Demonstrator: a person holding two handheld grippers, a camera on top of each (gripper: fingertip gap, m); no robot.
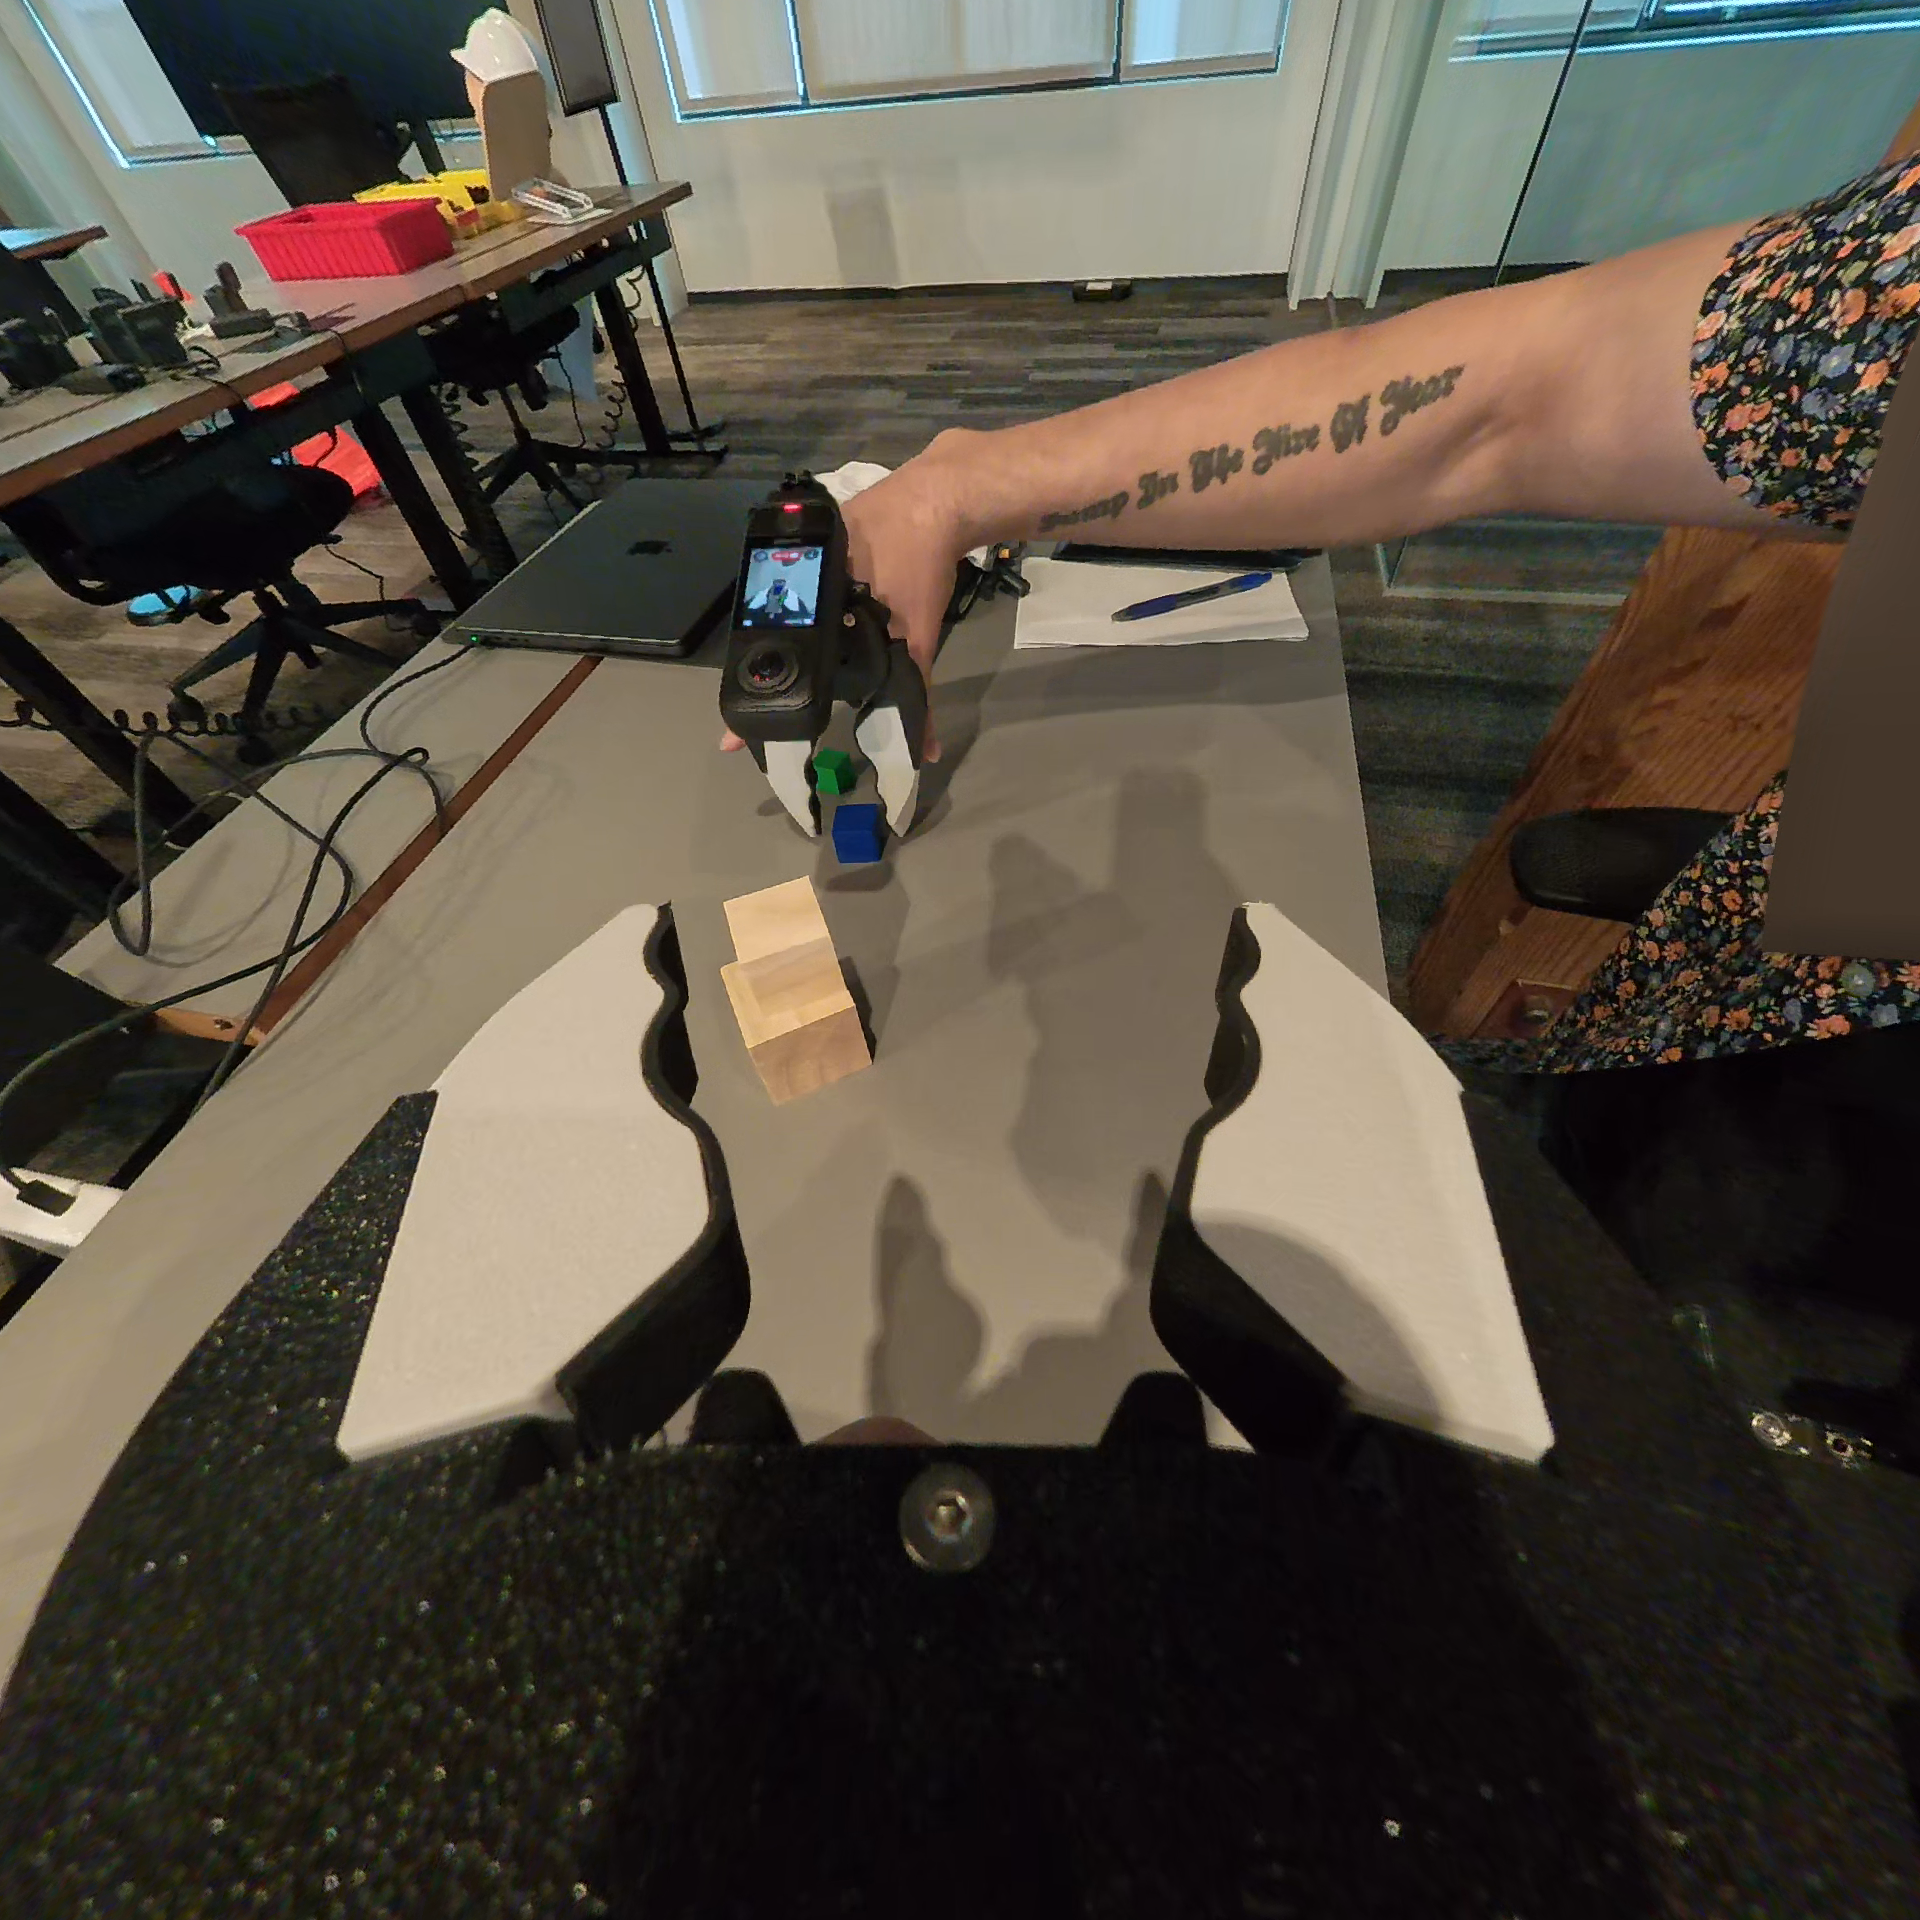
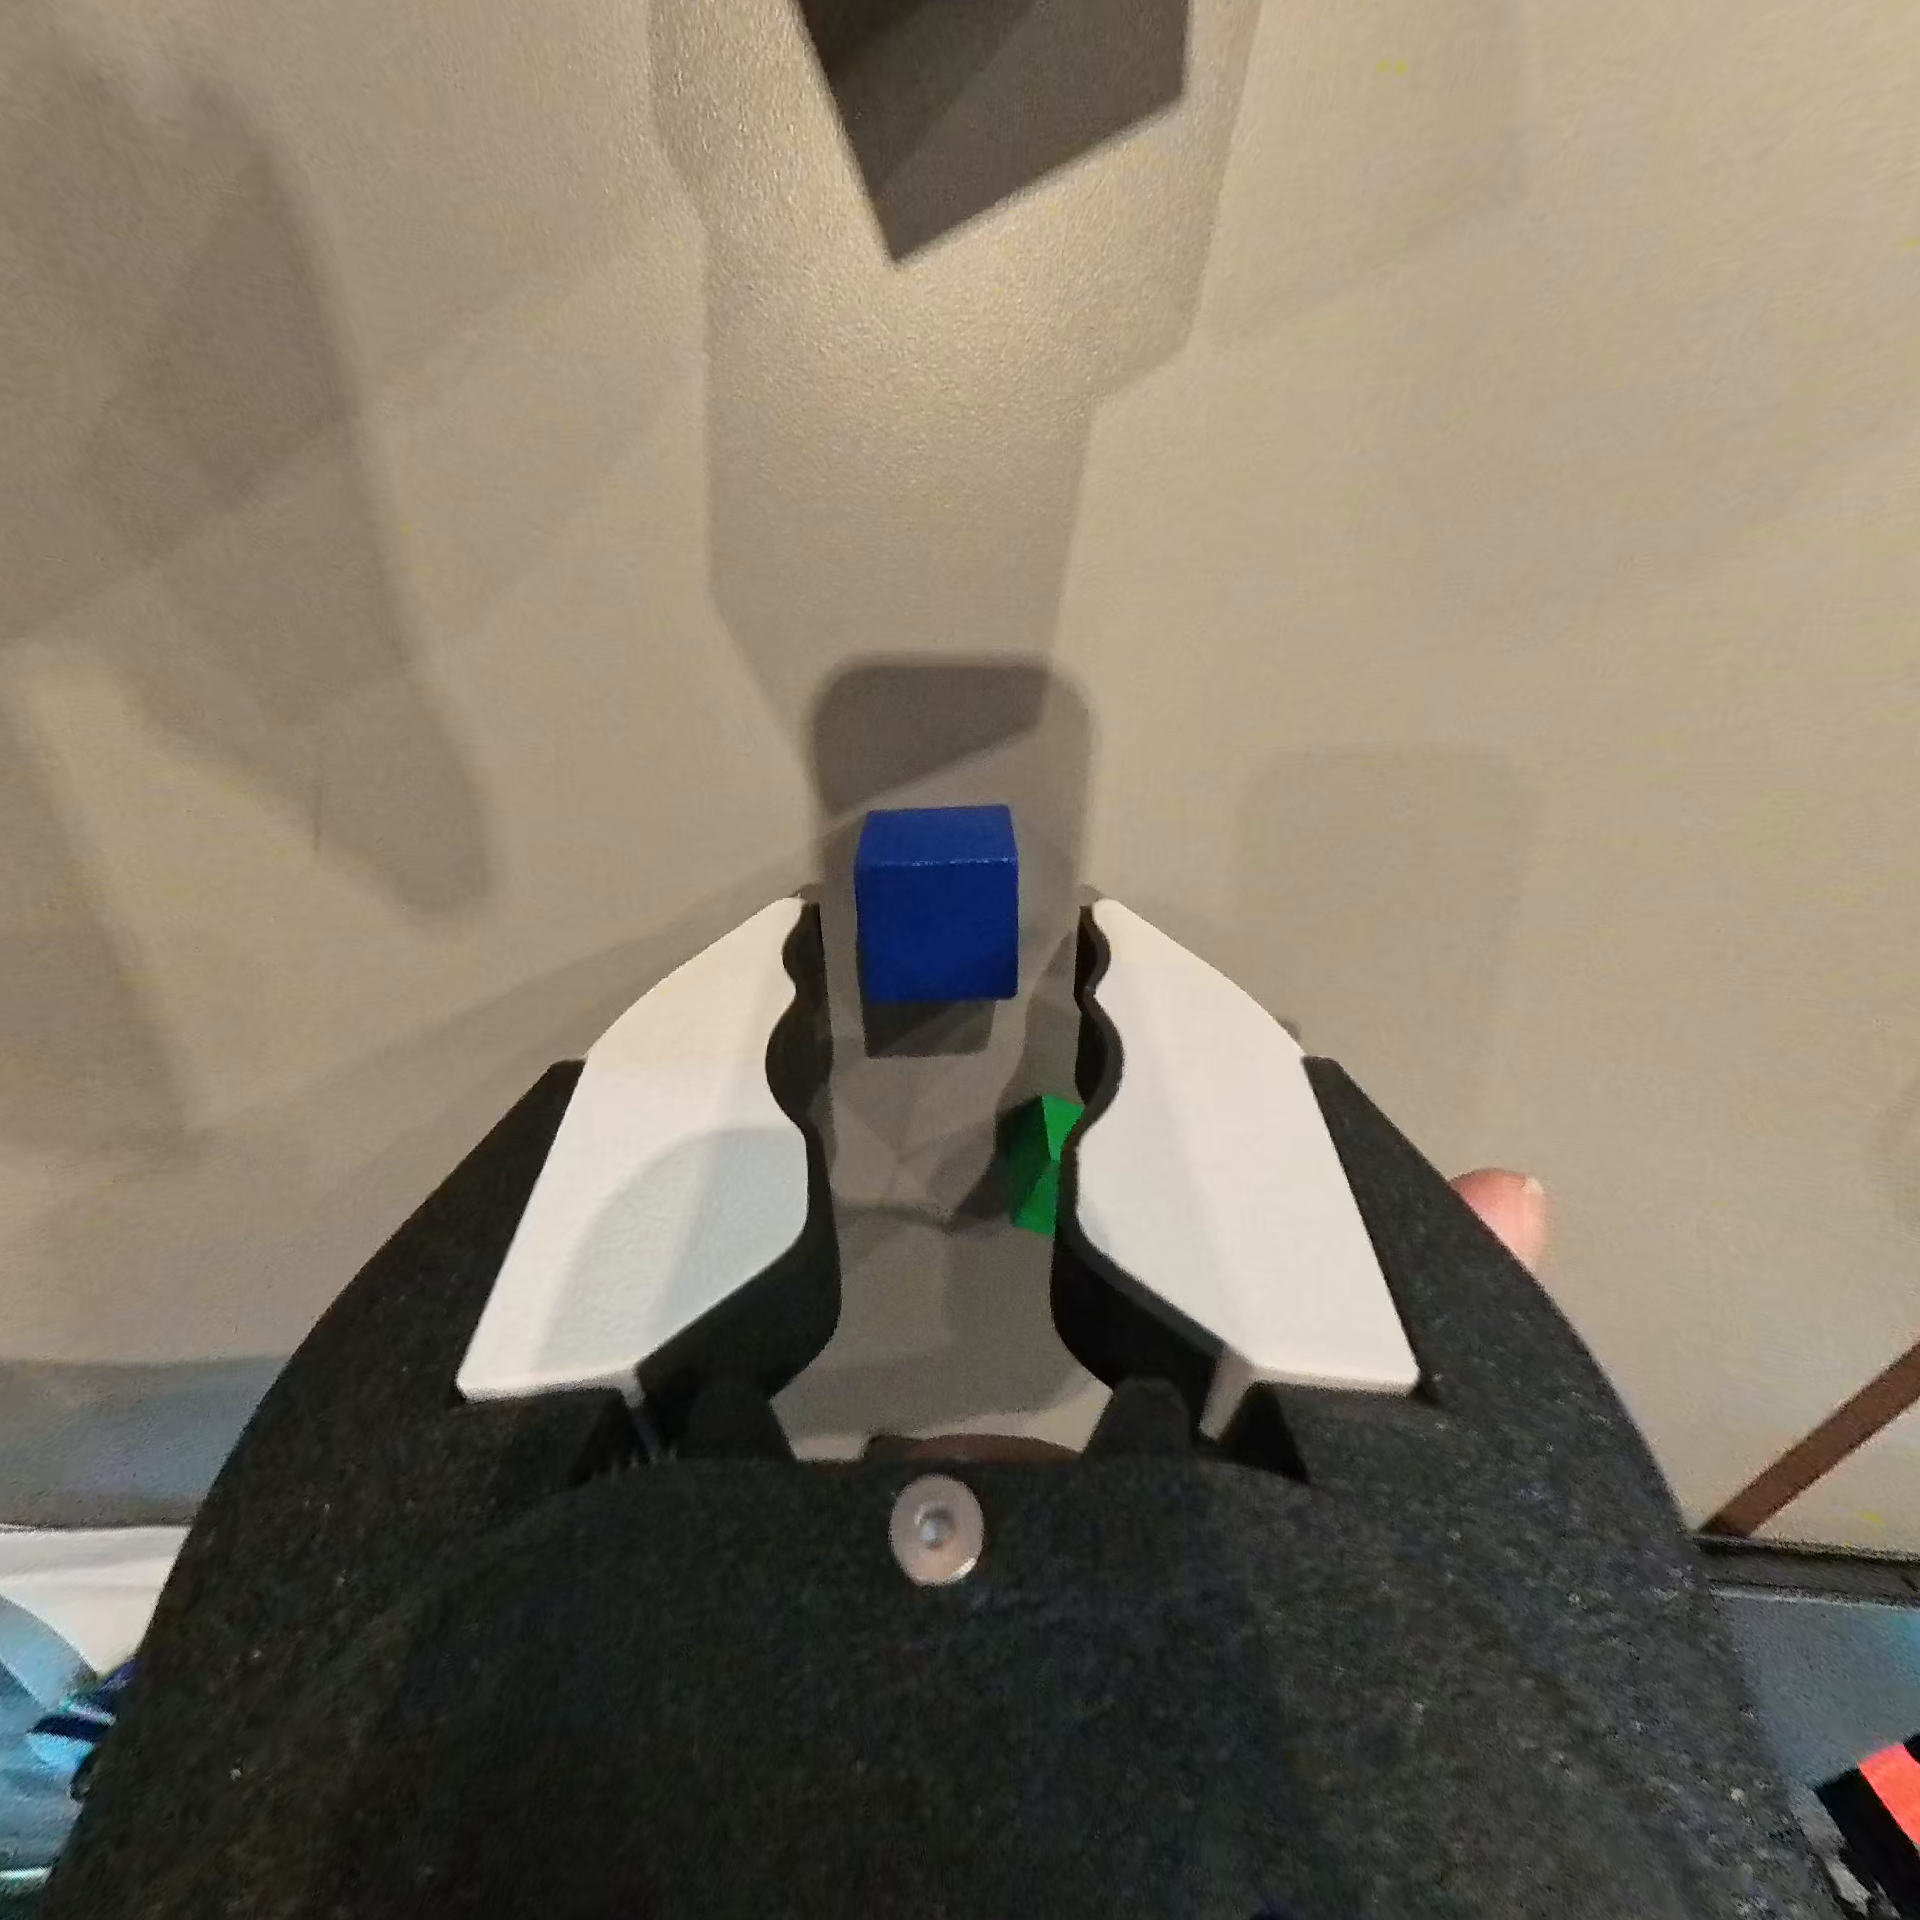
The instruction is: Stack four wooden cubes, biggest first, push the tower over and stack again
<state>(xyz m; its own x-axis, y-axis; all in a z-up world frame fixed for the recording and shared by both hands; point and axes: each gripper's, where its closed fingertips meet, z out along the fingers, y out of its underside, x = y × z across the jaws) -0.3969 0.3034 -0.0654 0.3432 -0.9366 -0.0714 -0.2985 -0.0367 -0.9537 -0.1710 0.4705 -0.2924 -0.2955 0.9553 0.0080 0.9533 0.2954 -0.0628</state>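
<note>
Two pale wooden cubes stand touching on the grey table (image 1: 1091, 1039), the near one (image 1: 795, 1023) in front of the far one (image 1: 774, 920). My left gripper (image 1: 956, 920) is open and empty, its left fingertip (image 1: 665, 935) just beside the cubes. Farther off, my right gripper (image 1: 854, 828) points down at the table, held by a hand. In the right wrist view it (image 2: 943, 909) is open, its tips either side of a small blue cube (image 2: 935, 904) without touching it. A smaller green cube (image 2: 1039, 1164) lies against the inner side of its right finger. Both cubes also show in the left wrist view: blue (image 1: 858, 831), green (image 1: 833, 771).
A shut laptop (image 1: 623, 571) and a sheet of paper (image 1: 1091, 623) with a blue pen (image 1: 1190, 595) lie at the table's far end. Cables (image 1: 291, 862) hang off the left edge. A person's arm (image 1: 1299, 457) reaches in from the right. A wooden bench (image 1: 1642, 748) stands right. Across from one pair of fingers to the other is roughly 35 cm.
</note>
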